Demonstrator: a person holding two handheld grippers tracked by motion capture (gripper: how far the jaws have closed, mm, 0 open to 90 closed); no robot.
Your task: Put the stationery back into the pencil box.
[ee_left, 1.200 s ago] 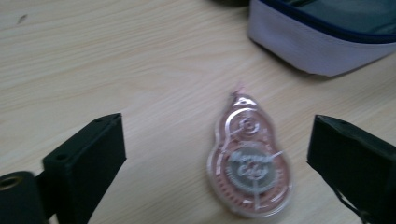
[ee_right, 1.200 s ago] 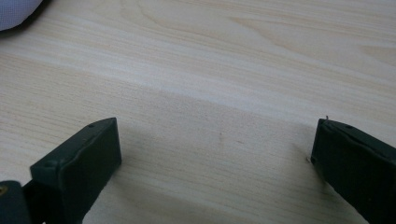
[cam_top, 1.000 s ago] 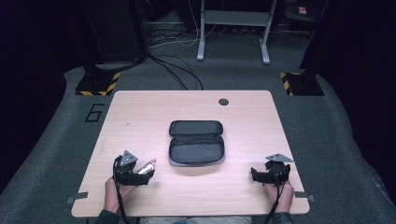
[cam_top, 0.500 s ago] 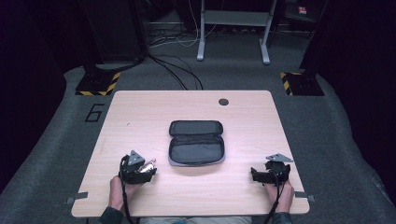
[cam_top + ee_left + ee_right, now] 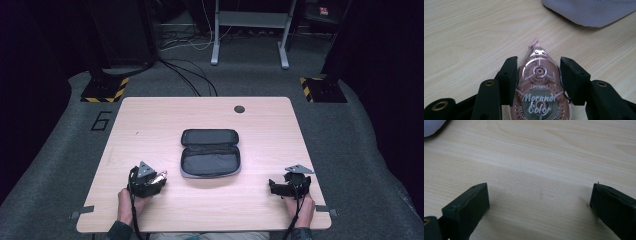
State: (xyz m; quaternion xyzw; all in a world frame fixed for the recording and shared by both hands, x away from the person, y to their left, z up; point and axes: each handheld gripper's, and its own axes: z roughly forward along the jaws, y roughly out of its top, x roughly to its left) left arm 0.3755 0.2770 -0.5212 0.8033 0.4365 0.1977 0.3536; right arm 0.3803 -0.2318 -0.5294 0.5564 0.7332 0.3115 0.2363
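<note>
- So, the left gripper (image 5: 537,80) is clamped on a pink see-through correction tape dispenser (image 5: 539,92), one jaw on each flat edge of it. The jaws have just been closing, and the dispenser sits right between them now.
- In the high view that left gripper (image 5: 159,177) sits at the near left of the table (image 5: 150,125), with the dispenser (image 5: 161,175) poking out toward the right.
- The relation that matters: the open pencil case (image 5: 210,152) lies to the right of the dispenser and a bit farther away, near but not touching. The left hand (image 5: 127,202) is clearly the nearer one to it.
- The dispenser's long axis runs along the jaws, tip leading. In the left gripper view the grey edge of the case (image 5: 591,12) shows just ahead and off to one side of the tip.
- My guess is the next move is a short carry rightward into the case's lower half, which lies open and flat.
- Nothing stands between the dispenser and the case, just bare wood.
- The right gripper (image 5: 278,186) rests at the near right, well apart from the case, jaws spread wide with nothing between them (image 5: 539,202).
- Small dark cable hole (image 5: 239,108) at the far edge, out of the way.
</note>
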